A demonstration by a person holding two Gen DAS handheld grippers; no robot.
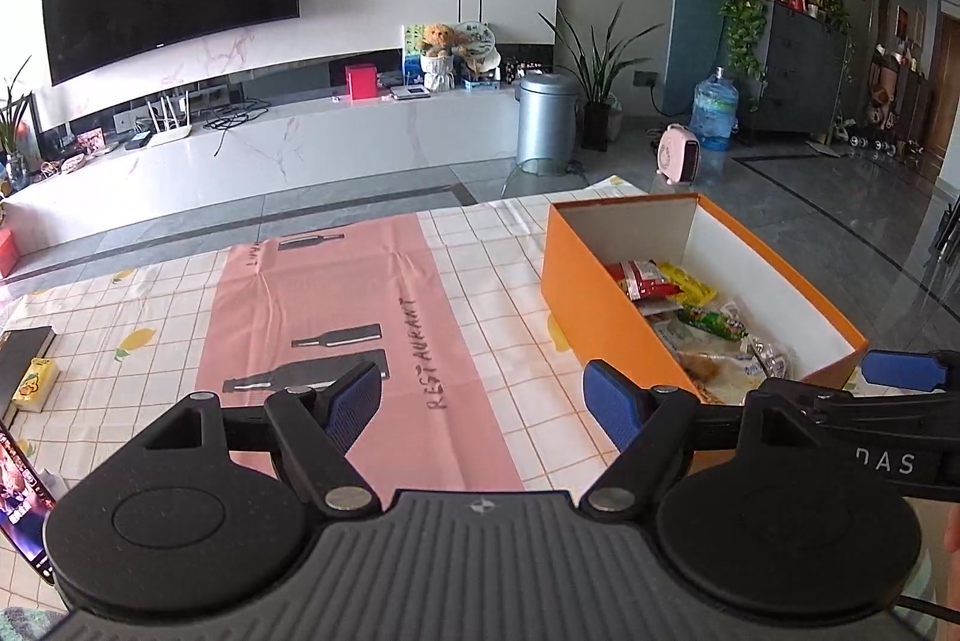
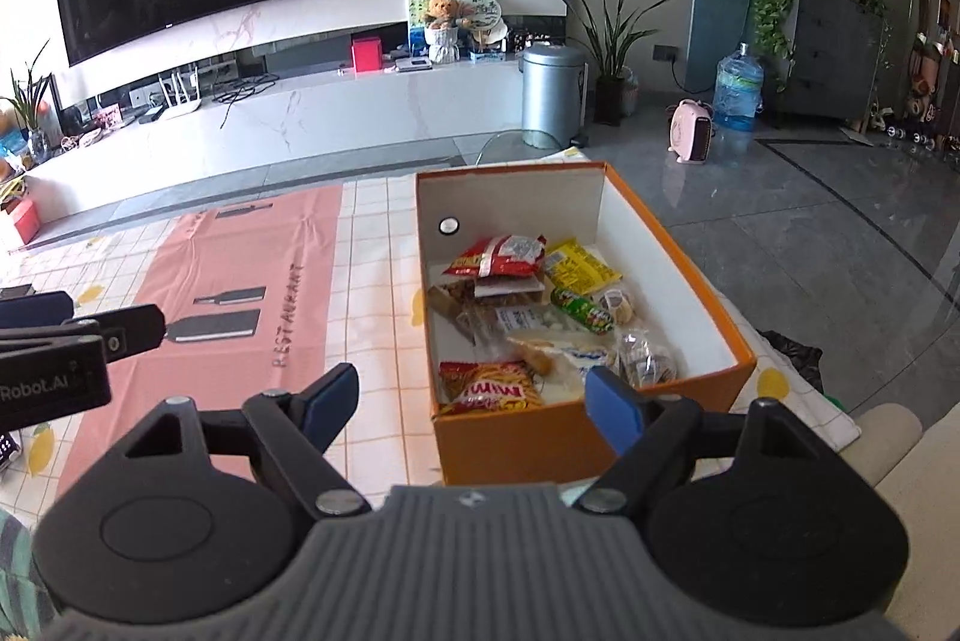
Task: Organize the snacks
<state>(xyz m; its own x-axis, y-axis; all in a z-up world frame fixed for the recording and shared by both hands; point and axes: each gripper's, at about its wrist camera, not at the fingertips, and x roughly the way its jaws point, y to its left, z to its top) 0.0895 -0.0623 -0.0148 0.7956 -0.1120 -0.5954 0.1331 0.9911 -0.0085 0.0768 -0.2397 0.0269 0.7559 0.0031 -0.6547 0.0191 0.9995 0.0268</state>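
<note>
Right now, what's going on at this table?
A person holds two grippers over a table with a checked cloth. The snacks already sit in the orange box. The left gripper hangs open over the pink mat; the right gripper is open at the box's near end. Neither holds anything.

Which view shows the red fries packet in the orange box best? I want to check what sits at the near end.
The right wrist view: it looks down into the orange box, and the red fries packet lies in plain sight against the near wall. In the left wrist view the box's side wall hides that corner, so the packet cannot be seen there.
</note>
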